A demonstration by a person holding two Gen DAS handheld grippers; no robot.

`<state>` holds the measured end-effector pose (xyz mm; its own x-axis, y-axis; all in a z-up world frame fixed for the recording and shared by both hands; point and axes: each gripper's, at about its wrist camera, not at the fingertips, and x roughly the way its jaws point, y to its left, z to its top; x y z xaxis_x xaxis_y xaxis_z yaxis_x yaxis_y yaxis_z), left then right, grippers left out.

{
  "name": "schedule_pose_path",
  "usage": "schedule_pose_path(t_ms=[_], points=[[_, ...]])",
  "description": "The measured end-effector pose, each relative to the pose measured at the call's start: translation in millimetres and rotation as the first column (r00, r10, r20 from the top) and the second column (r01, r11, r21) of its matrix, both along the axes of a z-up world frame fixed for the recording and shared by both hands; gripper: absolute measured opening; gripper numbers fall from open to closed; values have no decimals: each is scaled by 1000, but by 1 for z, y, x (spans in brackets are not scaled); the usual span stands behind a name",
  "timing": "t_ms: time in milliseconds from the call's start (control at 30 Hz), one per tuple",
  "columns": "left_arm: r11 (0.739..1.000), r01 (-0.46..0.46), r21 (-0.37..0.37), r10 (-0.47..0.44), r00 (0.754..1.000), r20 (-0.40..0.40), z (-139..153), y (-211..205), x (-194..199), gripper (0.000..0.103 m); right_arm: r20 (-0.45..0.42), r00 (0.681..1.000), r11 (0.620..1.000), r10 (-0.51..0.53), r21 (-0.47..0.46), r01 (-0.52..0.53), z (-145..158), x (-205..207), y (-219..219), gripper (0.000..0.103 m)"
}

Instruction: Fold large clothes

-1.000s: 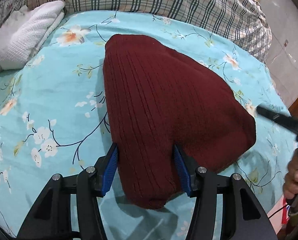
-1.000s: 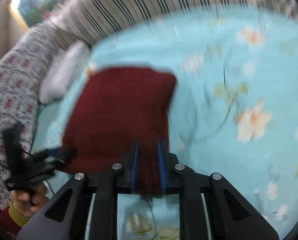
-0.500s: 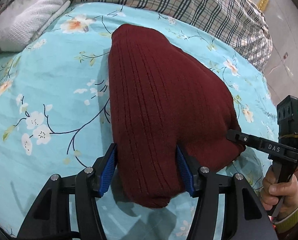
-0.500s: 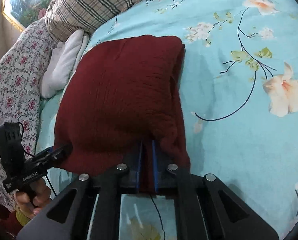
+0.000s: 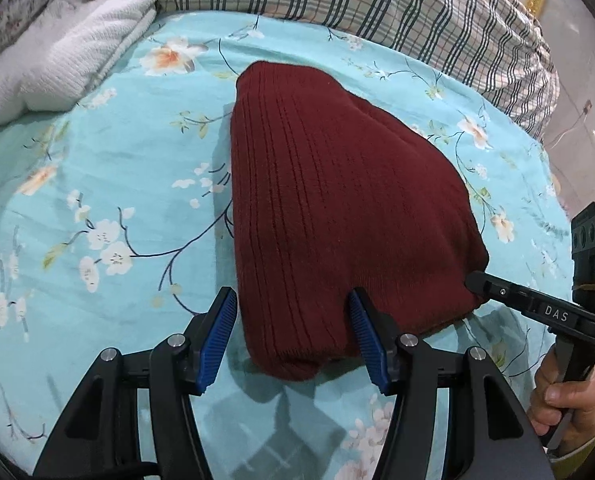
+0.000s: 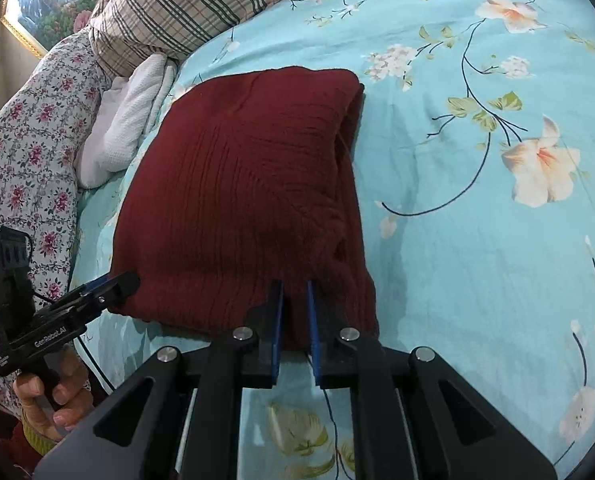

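1. Sweater (image 5: 337, 208), dark red and ribbed, lies folded into a thick bundle in the middle of the turquoise floral bedsheet (image 5: 109, 184), its near edge right at both tools.
2. Left gripper (image 5: 293, 332) sits spread wide around the near left corner of the bundle; the right blue pad touches the knit, the left one stands just clear of the edge, so there's no squeeze on it.
3. Right gripper (image 6: 295, 316) has its blue pads drawn close, nipping a thin fold at the near right edge; the jaws have just eased apart a touch, with the fabric between them.
4. A hand (image 5: 569, 396) grips that tool's handle at the lower right of the left view.
5. Back of the bed: plaid pillows (image 5: 337, 0) and a white towel (image 5: 69, 64) off to the left.
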<state>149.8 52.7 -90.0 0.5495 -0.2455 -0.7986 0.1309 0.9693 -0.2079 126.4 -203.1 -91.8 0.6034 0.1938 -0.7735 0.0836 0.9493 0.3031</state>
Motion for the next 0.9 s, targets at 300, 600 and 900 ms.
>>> schedule_pose_path(t_ms=[300,600,900], points=[[996,-21,91,14,997,73,28,2,-25,70,15,1000,1000,-2,-29,2,11,-9,9,13],[987,-47,154,28,992,121,43,9,-45,81,37,999,999,16,-38,-15,23,-29,17,30],[977,-61,203,31,989,144,53,10,-64,83,74,996,994,49,-98,-41,38,-59,27,50]])
